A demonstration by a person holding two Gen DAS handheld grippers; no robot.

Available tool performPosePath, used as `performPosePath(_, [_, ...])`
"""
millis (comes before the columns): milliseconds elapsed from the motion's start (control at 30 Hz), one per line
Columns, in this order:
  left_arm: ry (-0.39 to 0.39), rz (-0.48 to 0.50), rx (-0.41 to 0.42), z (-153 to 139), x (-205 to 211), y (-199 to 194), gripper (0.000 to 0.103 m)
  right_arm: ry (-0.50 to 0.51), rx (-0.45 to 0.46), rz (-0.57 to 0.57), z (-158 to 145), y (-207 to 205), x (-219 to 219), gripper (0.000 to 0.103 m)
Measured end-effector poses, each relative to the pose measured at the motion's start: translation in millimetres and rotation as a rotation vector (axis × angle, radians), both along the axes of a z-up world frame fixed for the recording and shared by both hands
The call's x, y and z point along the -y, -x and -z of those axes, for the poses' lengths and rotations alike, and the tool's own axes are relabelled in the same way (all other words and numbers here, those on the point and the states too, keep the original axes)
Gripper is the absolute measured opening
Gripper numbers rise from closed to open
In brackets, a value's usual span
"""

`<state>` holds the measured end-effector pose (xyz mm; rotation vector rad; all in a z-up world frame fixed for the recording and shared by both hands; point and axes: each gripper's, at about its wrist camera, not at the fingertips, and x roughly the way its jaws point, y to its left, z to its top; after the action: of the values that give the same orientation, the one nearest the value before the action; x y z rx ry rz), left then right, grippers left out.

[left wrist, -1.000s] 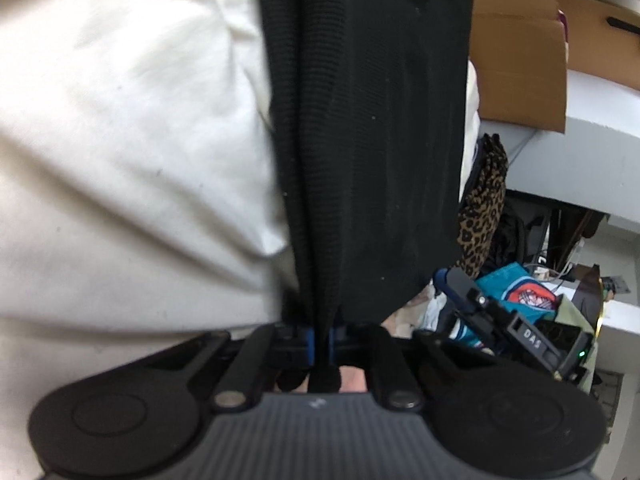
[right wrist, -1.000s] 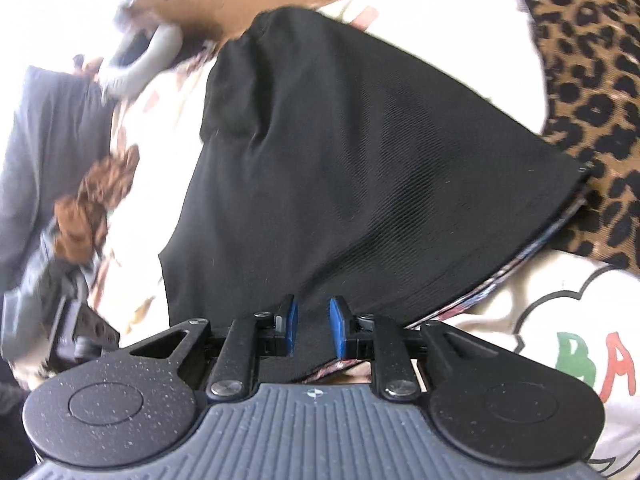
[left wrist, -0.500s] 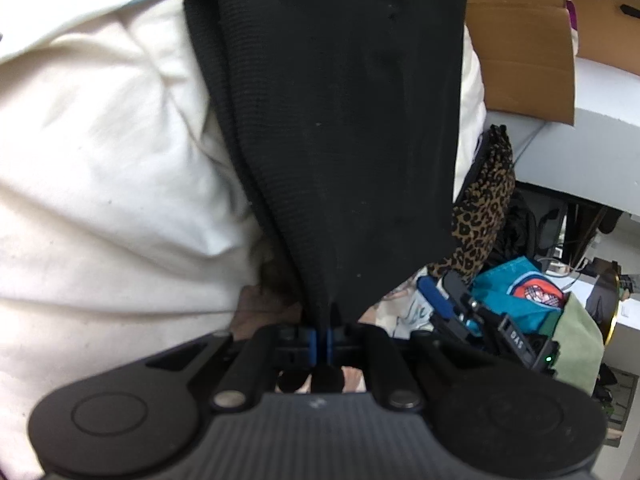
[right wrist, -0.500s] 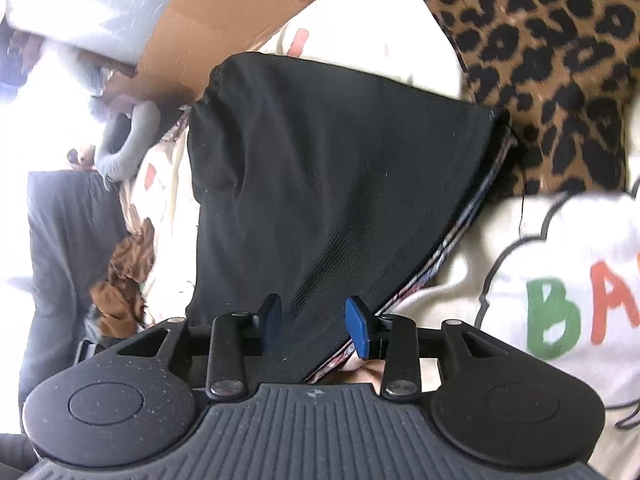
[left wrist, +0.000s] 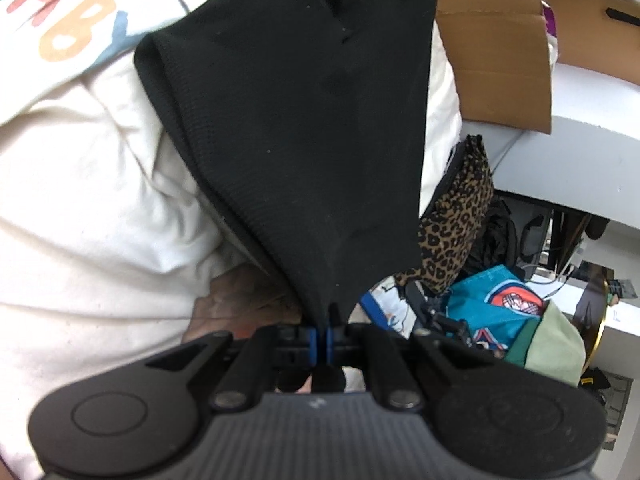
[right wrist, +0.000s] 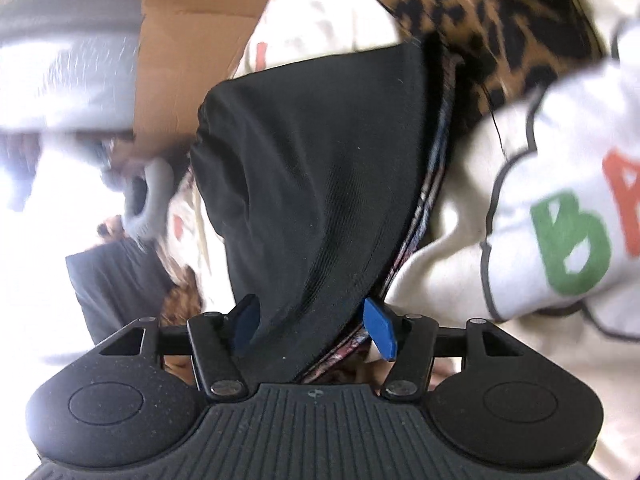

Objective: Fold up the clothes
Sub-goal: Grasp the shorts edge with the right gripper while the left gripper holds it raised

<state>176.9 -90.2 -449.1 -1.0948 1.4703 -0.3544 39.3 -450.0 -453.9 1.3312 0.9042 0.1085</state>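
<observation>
Cream sweatshirt (right wrist: 560, 184) showing letters "BA", left gripper (left wrist: 323, 334) fingers pinching black garment (left wrist: 304, 140) corner, right gripper (right wrist: 316, 330) fingers spreading wide around it

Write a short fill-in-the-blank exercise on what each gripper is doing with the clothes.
1. The left gripper is shut on the ____ garment.
2. The right gripper has its jaws ____ around that garment.
3. The cream sweatshirt bears a green letter ____.

Missing words: black; open; B
</observation>
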Motion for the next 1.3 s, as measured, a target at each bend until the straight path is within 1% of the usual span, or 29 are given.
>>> performPosePath(33, [-0.003, 0.005, 0.002, -1.6, -1.3, 0.2, 0.004, -0.029, 0.005, 0.017, 3.7, 0.6, -0.5, 0.064])
performPosePath(233, [-0.012, 0.015, -0.002, -9.6, 2.6, -3.0, 0.004, -0.099, 0.025, 0.107, 23.1, -1.6, 2.3, 0.063])
performPosePath(367, [-0.019, 0.016, 0.0, -16.9, 3.1, -5.9, 0.004, -0.14, 0.019, 0.141, 27.5, -0.5, 6.3, 0.063])
performPosePath(533, [-0.024, 0.015, 0.017, -27.7, 4.8, -12.2, 0.004, -0.179, 0.032, 0.13, 22.4, 12.3, 9.6, 0.064])
performPosePath(667, [-0.03, 0.01, 0.019, -32.7, 5.1, -15.2, 0.004, -0.22, 0.045, 0.096, 20.4, 18.8, 6.1, 0.065])
performPosePath(867, [-0.025, 0.006, 0.022, -41.0, 5.6, -17.5, 0.004, -0.29, 0.042, 0.03, 28.8, 6.5, -16.7, 0.068])
performPosePath(967, [-0.029, 0.011, 0.025, -44.9, 5.8, -18.6, 0.004, -0.278, 0.034, 0.02, 32.8, -5.6, -25.3, 0.068])
performPosePath(1067, [-0.049, 0.031, 0.017, -47.2, 6.1, -17.8, 0.004, -0.246, 0.045, 0.079, 34.0, -9.0, -18.5, 0.067])
performPosePath(1167, [-0.069, 0.044, 0.012, -47.3, 3.2, -16.8, 0.004, -0.206, 0.056, 0.156, 35.0, -9.7, -5.1, 0.061])
performPosePath(1200, [-0.072, 0.042, 0.009, -47.0, 1.5, -16.6, 0.004, -0.193, 0.059, 0.182, 35.3, -10.0, -0.6, 0.058])
performPosePath(1300, [-0.081, 0.046, 0.003, -44.9, -4.6, -14.8, 0.004, -0.162, 0.067, 0.226, 36.4, -11.6, 10.0, 0.055])
